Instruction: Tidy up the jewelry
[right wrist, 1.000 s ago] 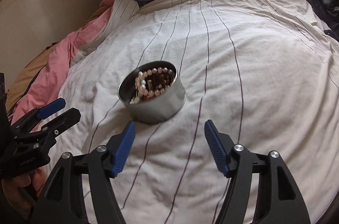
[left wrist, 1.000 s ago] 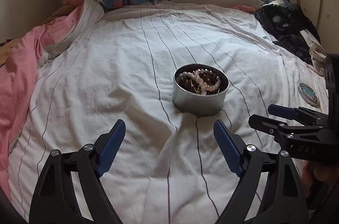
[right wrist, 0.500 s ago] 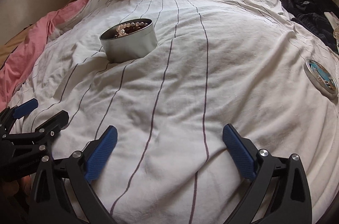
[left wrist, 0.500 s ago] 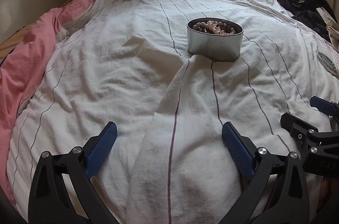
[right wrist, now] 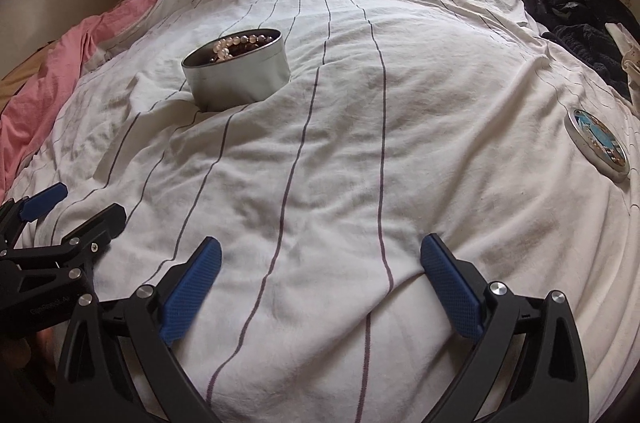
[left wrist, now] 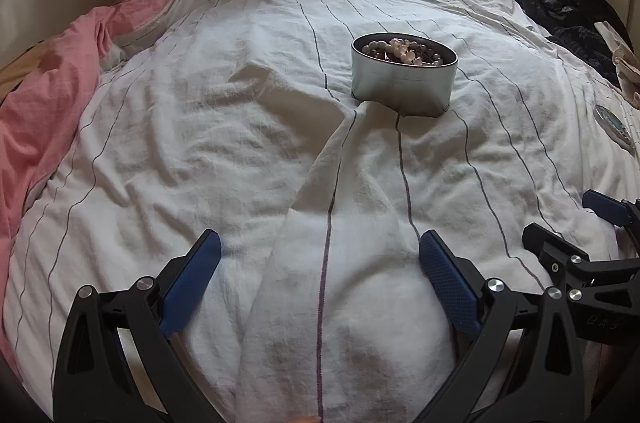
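The round silver metal tin [left wrist: 404,79] stands upright on the white striped bedsheet [left wrist: 240,151], well ahead of both tools, with a tangle of pale bead jewelry [left wrist: 404,50] heaped inside it up to the rim; the left gripper [left wrist: 320,263] has its blue-padded jaws spread wide with only a ridge of sheet between them, having just opened; the right gripper [right wrist: 320,267] stands likewise wide and empty over bare sheet, its jaws also just opened. From the left gripper the tin lies far and slightly right, almost straight along its fingers; from the right gripper it lies far and to the left; so the left hand looks the better lined up for a reach. A round flat lid with a blue picture [right wrist: 598,145] lies on the sheet to the far right, nearer the right gripper, well apart from the tin.
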`<state>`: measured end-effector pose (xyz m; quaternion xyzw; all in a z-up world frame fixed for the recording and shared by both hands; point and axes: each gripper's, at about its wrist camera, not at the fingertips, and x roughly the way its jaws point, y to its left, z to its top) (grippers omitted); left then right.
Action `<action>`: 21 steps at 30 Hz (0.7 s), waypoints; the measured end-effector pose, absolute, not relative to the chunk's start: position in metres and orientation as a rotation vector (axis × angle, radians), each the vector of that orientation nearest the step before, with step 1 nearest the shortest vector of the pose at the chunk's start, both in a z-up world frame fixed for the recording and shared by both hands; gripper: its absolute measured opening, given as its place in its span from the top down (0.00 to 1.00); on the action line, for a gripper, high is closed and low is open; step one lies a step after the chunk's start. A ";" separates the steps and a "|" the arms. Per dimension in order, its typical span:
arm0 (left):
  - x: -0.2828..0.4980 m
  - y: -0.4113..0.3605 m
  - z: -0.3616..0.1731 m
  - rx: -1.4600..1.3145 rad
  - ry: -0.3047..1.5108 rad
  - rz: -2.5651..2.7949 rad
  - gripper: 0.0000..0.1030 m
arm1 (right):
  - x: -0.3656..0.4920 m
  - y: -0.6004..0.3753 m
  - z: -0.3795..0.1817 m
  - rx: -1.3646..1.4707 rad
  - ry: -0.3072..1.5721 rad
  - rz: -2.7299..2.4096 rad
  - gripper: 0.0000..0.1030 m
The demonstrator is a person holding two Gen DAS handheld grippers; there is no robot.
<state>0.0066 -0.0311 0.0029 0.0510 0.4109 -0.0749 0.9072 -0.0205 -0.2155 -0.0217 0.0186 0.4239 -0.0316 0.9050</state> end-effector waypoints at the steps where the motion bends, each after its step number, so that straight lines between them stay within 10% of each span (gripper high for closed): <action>1: 0.007 -0.031 0.002 0.100 0.854 -0.155 0.07 | -0.021 -0.215 -0.022 0.031 0.874 -0.068 0.07; 21: 0.017 -0.031 -0.002 0.078 0.887 -0.145 0.07 | -0.023 -0.219 -0.022 0.072 0.841 -0.055 0.07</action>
